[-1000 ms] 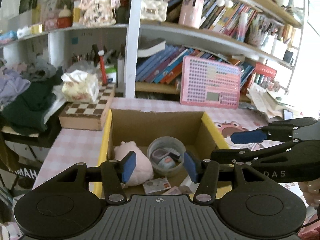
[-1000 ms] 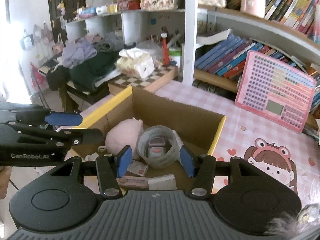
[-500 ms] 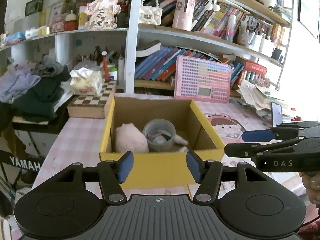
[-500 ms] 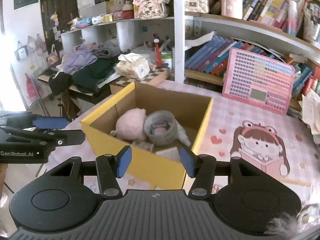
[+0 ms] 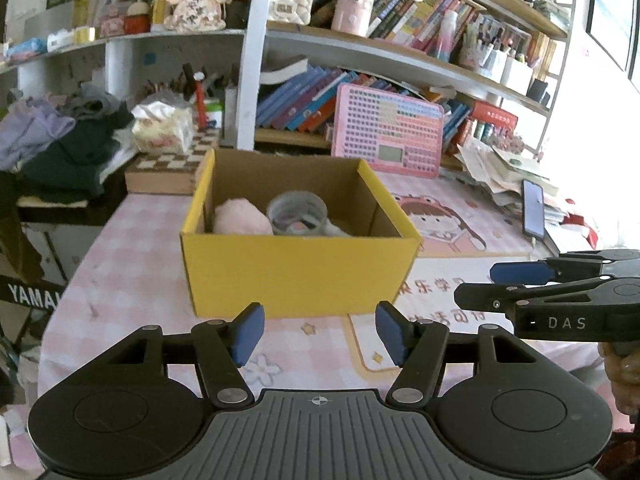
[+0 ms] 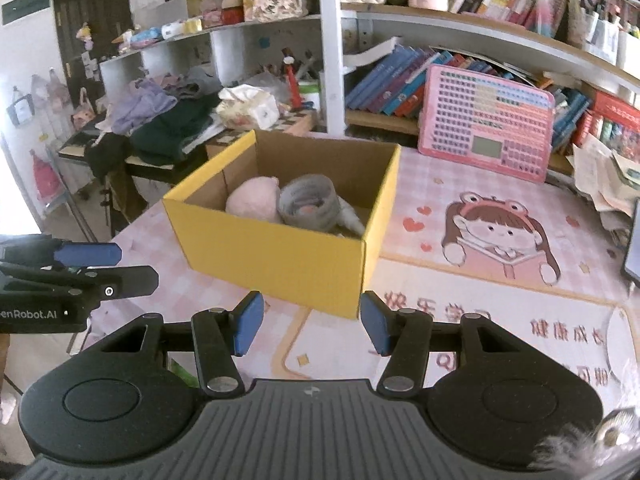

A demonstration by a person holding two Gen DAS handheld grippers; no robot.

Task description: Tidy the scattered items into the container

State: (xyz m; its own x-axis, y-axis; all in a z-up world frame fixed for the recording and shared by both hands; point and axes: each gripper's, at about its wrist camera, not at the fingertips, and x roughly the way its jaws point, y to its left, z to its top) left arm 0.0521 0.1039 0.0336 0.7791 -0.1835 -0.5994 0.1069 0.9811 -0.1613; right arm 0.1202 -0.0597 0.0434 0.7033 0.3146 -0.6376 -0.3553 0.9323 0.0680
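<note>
We hold both tongs wide apart and empty: left tongs (image 5: 320,334), right tongs (image 6: 312,322). The box (image 5: 298,268) sits just ahead of both. Inside it: a pink plush (image 6: 252,202) and a clear tub (image 6: 308,204), its contents too blurred to name.

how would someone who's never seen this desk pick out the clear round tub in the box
Find the open yellow cardboard box on the pink checked tabletop, in front of the bookshelves. Inside, right of the fluffy pink plush ball, sits the clear round plastic tub holding small bits. It is the only see-through, hard-sided thing in there.
</note>
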